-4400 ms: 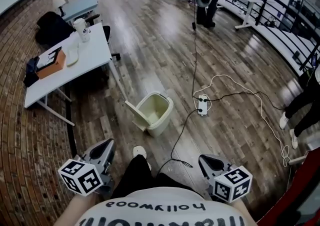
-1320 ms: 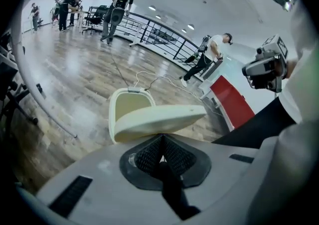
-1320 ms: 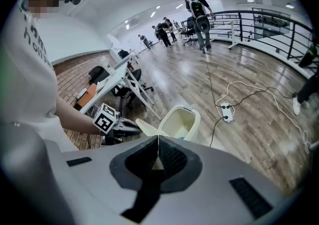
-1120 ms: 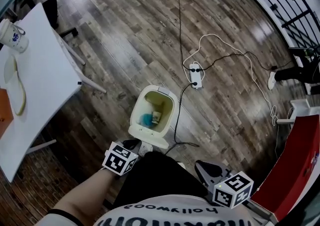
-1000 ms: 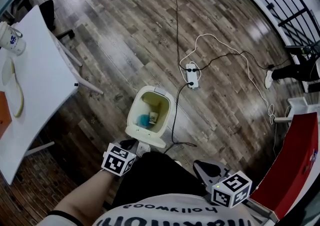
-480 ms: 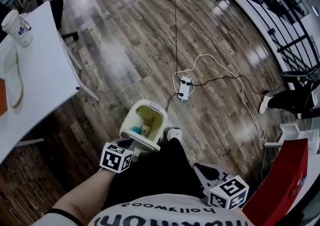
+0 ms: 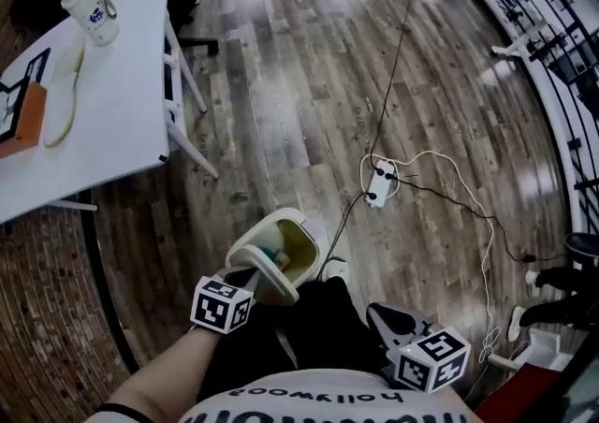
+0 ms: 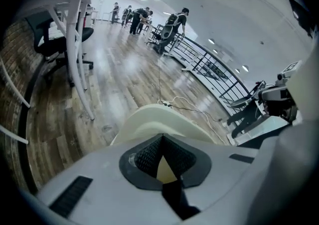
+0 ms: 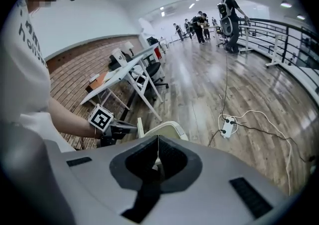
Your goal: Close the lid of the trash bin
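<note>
A cream trash bin (image 7: 286, 219) stands on the wood floor just in front of my feet, with something blue inside. Its lid (image 7: 255, 268) is tilted up over the near side of the opening. My left gripper (image 7: 241, 278) is shut, and its tips rest against the back of the lid. In the left gripper view the lid (image 8: 164, 118) fills the space right ahead of the left gripper (image 8: 161, 139). The right gripper view shows the bin (image 9: 168, 130), the upright lid (image 9: 140, 127) and the left gripper (image 9: 130, 128) touching it. My right gripper (image 7: 379, 312) hangs shut and empty, right of my legs.
A white table (image 7: 112, 103) with a paper cup (image 7: 91, 7) stands at the left, its legs close to the bin. A power strip (image 7: 380, 182) with cables lies on the floor to the right. My shoe (image 7: 333, 269) is beside the bin. A railing runs along the far right.
The lid has swung up from hanging flat toward me to tilting over the bin, with my left gripper behind it. The head view has turned. The right gripper has hardly moved.
</note>
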Demonstrator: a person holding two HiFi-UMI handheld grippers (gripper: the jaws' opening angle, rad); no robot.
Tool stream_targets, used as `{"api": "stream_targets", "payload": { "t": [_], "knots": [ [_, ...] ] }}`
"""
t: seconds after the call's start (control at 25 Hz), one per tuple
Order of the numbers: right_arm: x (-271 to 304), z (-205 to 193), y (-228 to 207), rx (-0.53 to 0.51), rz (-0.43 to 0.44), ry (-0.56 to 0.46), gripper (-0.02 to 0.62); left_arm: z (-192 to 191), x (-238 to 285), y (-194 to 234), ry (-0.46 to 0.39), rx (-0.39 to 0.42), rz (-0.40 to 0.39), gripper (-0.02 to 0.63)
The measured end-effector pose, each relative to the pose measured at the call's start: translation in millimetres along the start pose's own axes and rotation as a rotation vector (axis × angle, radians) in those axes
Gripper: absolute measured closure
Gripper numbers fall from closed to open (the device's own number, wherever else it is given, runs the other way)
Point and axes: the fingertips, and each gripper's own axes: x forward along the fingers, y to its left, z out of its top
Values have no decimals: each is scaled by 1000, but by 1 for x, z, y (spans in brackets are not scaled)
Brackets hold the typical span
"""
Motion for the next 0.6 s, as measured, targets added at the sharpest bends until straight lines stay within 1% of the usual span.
{"api": "stream_targets", "payload": {
  "t": [0.12, 0.28, 0.36, 0.52, 0.6],
  "knots": [
    [-17, 5, -46, 15, 6, 32, 584, 8, 12, -2, -18, -9, 62, 598],
    [-26, 6, -101, 78, -13, 45, 585, 17, 31, -4, -5, 4, 127, 598],
    [-26, 5, -118, 106, -12, 47, 586, 20, 42, -4, -1, 0, 149, 598],
    [-23, -8, -142, 130, -3, 65, 586, 29, 71, -3, -1, -39, 187, 598],
    [-24, -16, -150, 138, -6, 77, 586, 31, 87, 0, 15, -33, 210, 598]
  ]
}}
